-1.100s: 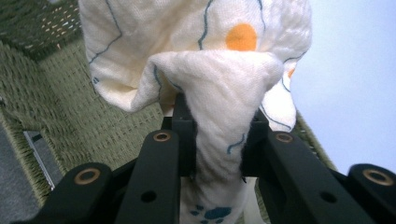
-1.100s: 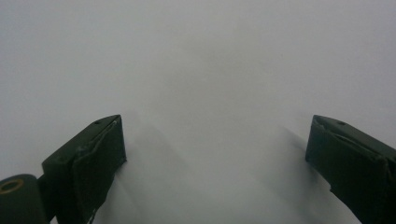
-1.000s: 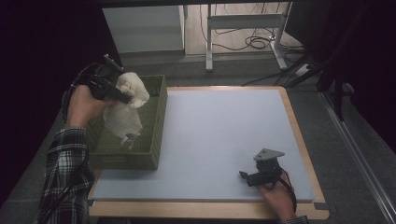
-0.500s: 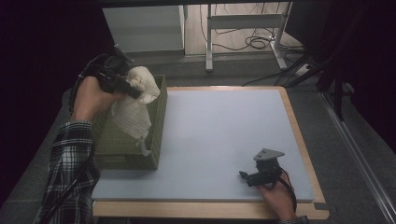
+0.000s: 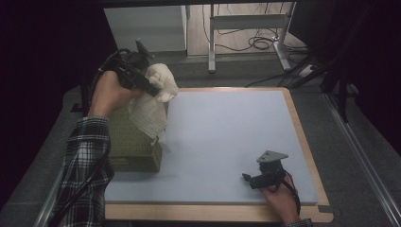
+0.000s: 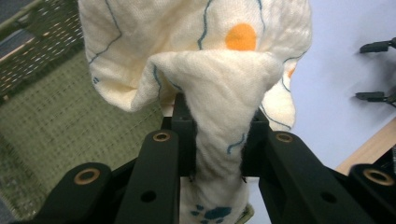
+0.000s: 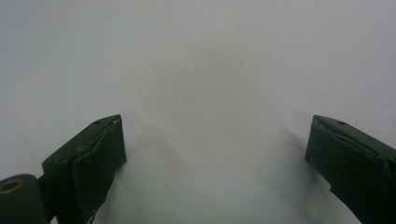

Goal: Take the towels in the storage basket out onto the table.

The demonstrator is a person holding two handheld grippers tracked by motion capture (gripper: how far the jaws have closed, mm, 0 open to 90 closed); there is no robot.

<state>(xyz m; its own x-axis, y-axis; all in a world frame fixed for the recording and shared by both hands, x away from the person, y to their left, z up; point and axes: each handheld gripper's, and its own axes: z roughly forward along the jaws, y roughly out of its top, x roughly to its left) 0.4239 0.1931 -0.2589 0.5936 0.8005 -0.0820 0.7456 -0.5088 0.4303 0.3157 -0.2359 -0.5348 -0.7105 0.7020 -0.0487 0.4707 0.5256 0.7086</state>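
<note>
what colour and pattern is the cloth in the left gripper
Cream cloth with thin blue lines, orange dots and a blue paw print; clearest in the left gripper view.

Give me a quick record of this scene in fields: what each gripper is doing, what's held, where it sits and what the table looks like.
left gripper: shut on a bunch of the cloth, raised over the basket's far right edge
cloth: cream with an orange dot, blue lines and paw prints; hangs down from the jaws, its lower end at the basket's right side
basket: olive green, woven, at the mat's left edge
right gripper: open, nothing between the jaws, low over the mat near its front right corner
mat: pale blue-grey, on a wooden table
</note>
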